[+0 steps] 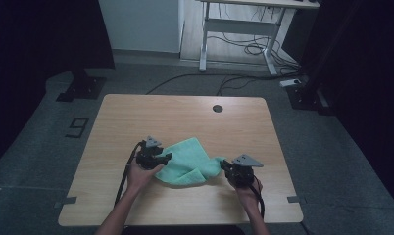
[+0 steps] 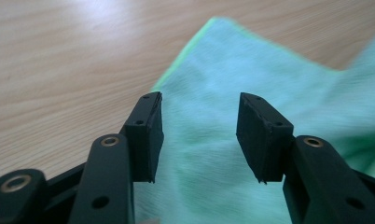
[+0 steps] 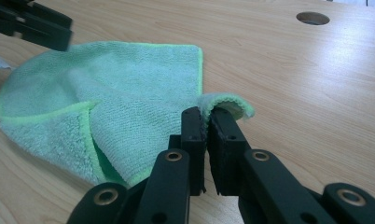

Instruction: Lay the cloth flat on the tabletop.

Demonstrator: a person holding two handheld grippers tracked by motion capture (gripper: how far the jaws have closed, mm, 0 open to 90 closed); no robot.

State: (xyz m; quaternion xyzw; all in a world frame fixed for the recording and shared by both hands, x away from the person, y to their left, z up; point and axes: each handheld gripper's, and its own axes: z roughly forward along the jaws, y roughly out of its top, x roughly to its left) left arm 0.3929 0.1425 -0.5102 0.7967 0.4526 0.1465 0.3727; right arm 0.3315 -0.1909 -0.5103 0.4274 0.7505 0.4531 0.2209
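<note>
Cloth (image 1: 187, 161) lay crumpled mid-desk (image 1: 136, 117), one corner pinched in the right claw (image 3: 207, 122). Left claw (image 2: 199, 133) stood half open over the opposite edge, gripping nothing; it needed to close squarely on that hem before any fold.

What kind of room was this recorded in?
Probably a lab or workshop recording bay: a bare wooden table on grey floor, dark curtains at the sides, and loose cables under a height-adjustable desk behind.
</note>
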